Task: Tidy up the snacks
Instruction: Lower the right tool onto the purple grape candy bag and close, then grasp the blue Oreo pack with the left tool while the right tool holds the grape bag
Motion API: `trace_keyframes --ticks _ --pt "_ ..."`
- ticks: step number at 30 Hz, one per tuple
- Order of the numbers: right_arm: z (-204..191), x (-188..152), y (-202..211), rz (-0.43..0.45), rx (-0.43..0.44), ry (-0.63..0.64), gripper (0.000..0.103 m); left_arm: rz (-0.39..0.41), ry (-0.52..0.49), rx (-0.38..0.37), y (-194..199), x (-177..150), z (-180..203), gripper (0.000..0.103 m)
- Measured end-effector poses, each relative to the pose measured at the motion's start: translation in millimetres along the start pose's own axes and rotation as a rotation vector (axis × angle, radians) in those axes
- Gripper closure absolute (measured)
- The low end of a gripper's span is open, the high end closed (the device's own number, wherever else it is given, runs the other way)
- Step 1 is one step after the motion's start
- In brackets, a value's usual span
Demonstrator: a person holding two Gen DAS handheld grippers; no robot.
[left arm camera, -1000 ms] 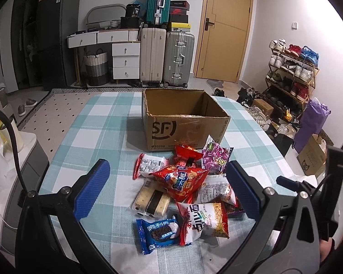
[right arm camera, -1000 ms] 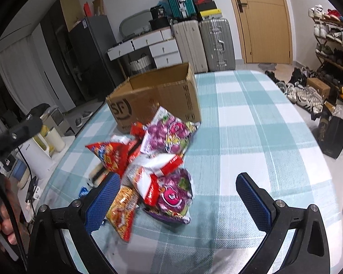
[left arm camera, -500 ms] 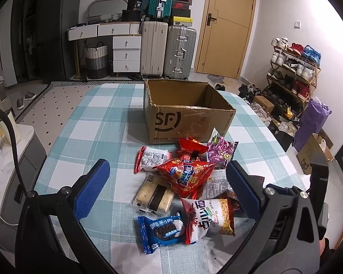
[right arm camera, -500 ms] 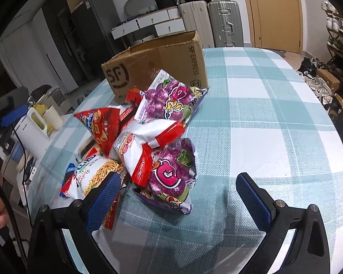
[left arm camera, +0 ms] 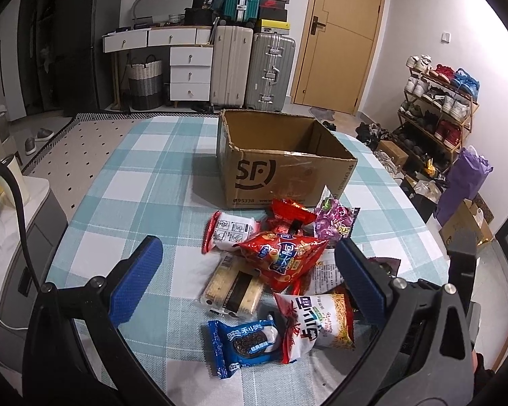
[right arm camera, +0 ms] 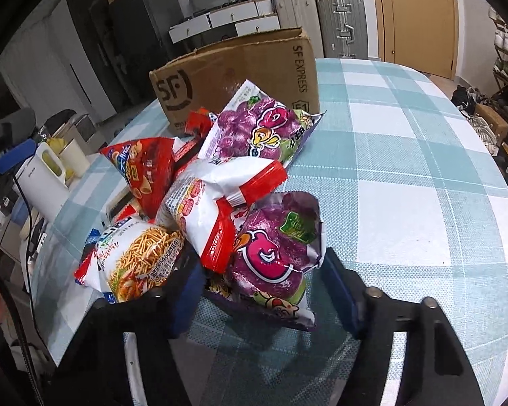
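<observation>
Where snacks (left arm camera: pixel 281 264) pile, checked tablecloth (left arm camera: pixel 145 182) meets cardboard box (left arm camera: pixel 288 172).

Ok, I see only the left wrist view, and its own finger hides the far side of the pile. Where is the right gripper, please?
Observer: The right gripper is low over a shiny purple grape-candy bag. Its fingers are closing, one on each side of the bag.
Operator: Does anything lie on that bag?
Observer: Yes. A white plastic snack bag with red ends overlaps its far left corner.
</observation>
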State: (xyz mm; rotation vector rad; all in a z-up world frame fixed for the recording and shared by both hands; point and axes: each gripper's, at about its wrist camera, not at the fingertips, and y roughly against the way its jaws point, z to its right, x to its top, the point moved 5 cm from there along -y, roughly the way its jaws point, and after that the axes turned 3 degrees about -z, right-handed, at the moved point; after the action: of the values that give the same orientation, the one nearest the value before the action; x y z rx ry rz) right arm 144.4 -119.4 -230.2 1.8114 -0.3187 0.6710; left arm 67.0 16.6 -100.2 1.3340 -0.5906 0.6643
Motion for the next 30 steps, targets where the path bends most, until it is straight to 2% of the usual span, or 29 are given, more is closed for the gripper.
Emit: trace_keyframes --ticks 4,6,11,30 --pt "-2.1 -1.8 1.2 0.003 -0.013 0.014 0.048 -0.002 0.005 0.002 -1.3 0.0 -3.1 0.002" --pt "-2.4 -3.3 2.8 -0.007 -0.022 0.021 0.056 -0.003 0.010 0.006 -1.1 -0.3 -5.3 0.002" --pt "1.2 -7.1 11.7 0.001 -0.026 0.012 0.062 -0.004 0.029 0.005 1.4 -1.4 -10.8 0.002" --pt "10.4 -8.2 30.7 0.053 -0.039 -0.025 0.063 -0.038 0.064 0.002 5.6 -9.7 -29.0 0.002"
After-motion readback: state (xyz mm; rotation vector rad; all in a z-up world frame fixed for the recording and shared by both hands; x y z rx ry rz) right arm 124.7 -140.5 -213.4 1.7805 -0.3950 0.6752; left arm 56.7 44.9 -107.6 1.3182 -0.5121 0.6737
